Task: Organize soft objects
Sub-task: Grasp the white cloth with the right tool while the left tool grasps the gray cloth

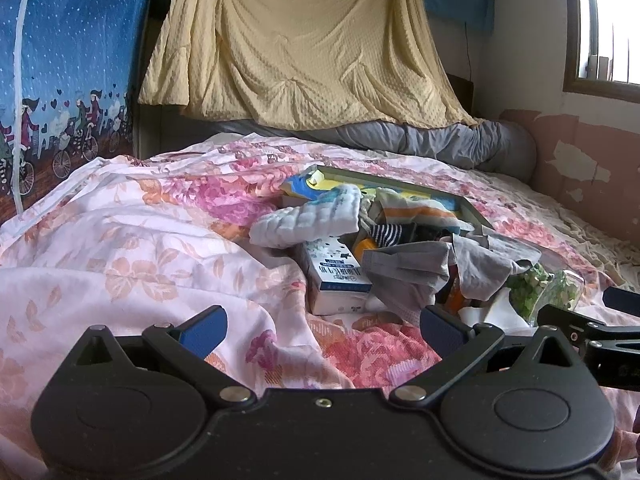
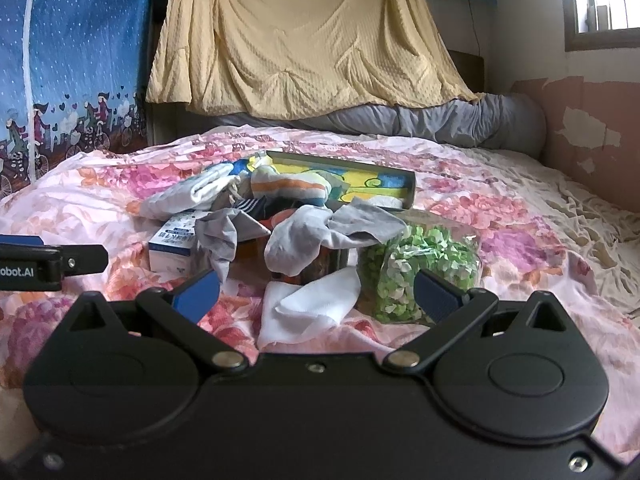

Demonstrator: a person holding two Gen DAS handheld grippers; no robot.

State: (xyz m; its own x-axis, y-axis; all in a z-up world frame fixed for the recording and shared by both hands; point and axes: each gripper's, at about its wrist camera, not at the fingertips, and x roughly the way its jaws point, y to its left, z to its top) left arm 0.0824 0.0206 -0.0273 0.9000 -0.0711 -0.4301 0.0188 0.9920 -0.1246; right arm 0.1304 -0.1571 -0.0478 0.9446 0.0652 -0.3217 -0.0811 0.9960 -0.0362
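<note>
left tool (image 1: pixel 322 328): wide, empty | right tool (image 2: pixel 316 294): wide, empty | grey sock (image 2: pixel 296 236): just before tin tray (image 2: pixel 408 184) on bed (image 2: pixel 520 216)

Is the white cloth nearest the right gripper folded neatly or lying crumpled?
Crumpled. The white cloth lies in a loose, uneven heap on the floral bedspread, with irregular creases and no squared edges, just ahead of the open right gripper.
</note>
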